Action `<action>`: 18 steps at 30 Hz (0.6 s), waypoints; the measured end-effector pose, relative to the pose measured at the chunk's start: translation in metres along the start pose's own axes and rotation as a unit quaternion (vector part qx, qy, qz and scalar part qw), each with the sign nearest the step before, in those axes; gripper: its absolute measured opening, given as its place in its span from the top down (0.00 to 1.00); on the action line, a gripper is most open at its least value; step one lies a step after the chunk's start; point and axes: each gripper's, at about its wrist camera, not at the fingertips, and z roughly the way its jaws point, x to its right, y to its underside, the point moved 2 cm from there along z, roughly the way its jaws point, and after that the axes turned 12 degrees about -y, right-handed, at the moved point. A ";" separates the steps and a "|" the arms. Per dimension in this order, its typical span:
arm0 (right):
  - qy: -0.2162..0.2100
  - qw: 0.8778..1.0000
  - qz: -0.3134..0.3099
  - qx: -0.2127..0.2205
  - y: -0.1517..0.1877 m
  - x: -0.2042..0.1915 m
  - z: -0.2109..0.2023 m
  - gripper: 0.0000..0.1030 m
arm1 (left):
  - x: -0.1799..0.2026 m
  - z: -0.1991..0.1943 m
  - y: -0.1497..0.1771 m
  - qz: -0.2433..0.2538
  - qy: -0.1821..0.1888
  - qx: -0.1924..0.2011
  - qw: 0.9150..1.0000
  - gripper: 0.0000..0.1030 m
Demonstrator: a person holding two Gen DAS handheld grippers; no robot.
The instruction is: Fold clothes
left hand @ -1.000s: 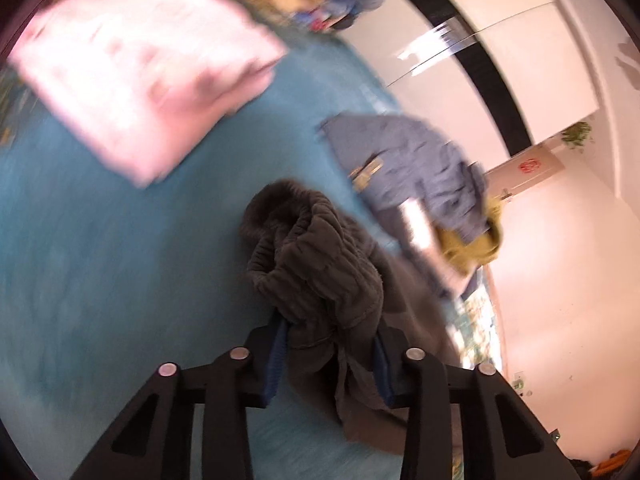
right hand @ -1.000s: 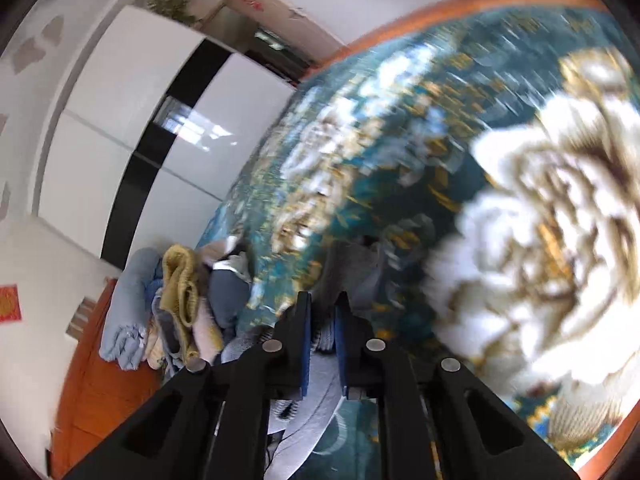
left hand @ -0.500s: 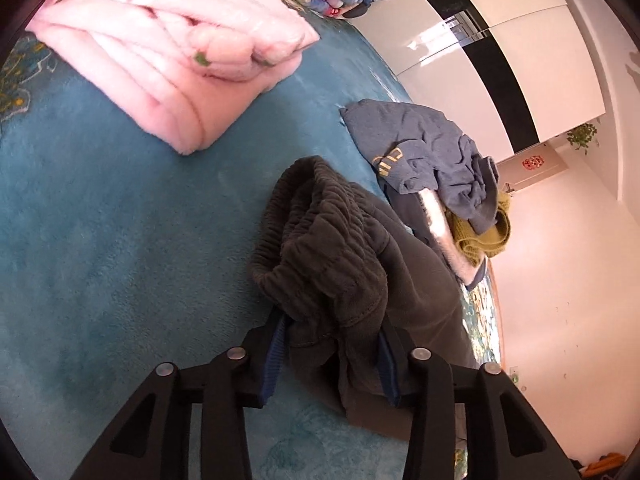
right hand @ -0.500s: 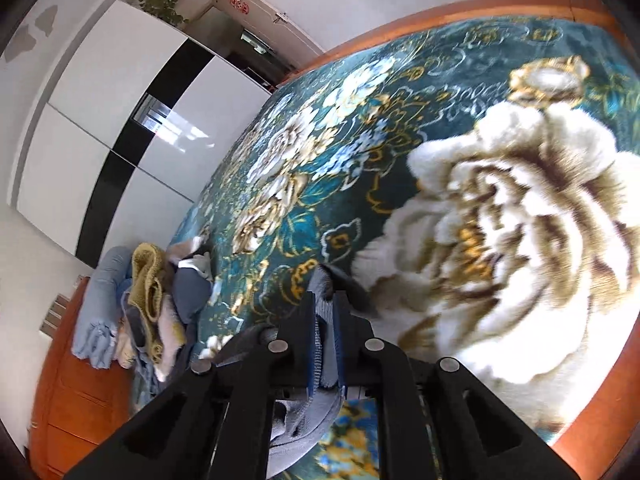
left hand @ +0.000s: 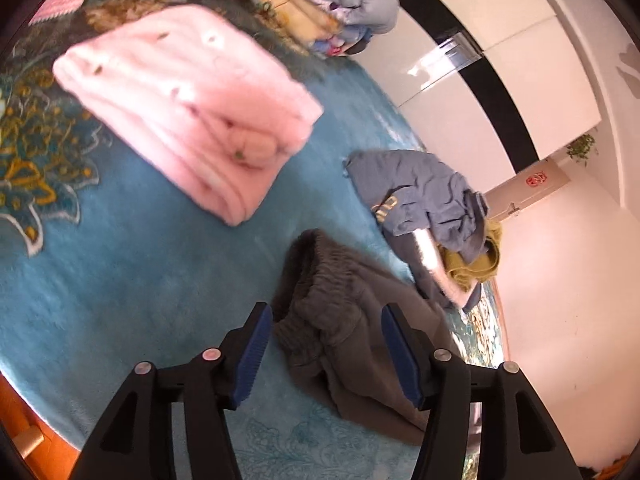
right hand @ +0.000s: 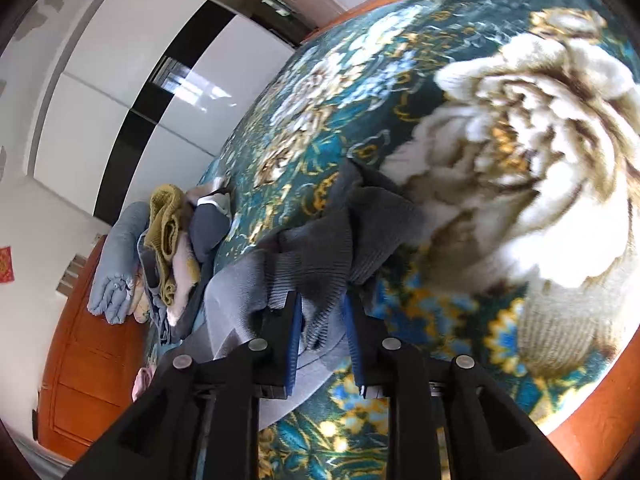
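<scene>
Dark grey trousers (left hand: 340, 320) lie crumpled on the blue blanket (left hand: 140, 280), their gathered waistband between the fingers of my left gripper (left hand: 326, 340). That gripper is open, its blue pads (left hand: 252, 348) clear of the cloth. In the right wrist view the trousers' ribbed cuff (right hand: 344, 240) rests on the flowered bedspread (right hand: 520, 140). My right gripper (right hand: 322, 332) is open a little, with the cuff's edge loose between its fingers.
A folded pink blanket (left hand: 188, 108) lies at the far left. A heap of blue, yellow and white clothes (left hand: 432, 208) sits at the right, also seen as the heap (right hand: 172, 248). Folded quilts (left hand: 332, 8) are stacked by the white and black wardrobe (left hand: 500, 60). The bed's wooden edge (right hand: 592, 408) is near.
Both grippers have let go: the left has opened wide off the waistband, and the right has parted from the cuff. The trousers now lie on the bed.
</scene>
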 end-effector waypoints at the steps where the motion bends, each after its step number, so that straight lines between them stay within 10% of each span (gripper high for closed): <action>1: 0.007 1.000 -0.003 -0.003 0.000 -0.002 0.002 0.77 | 0.007 0.002 0.002 0.011 0.005 -0.004 1.000 0.39; 18: 0.115 0.984 -0.121 -0.063 -0.009 -0.048 0.017 0.88 | 0.092 0.033 0.041 0.127 0.062 -0.067 0.988 0.39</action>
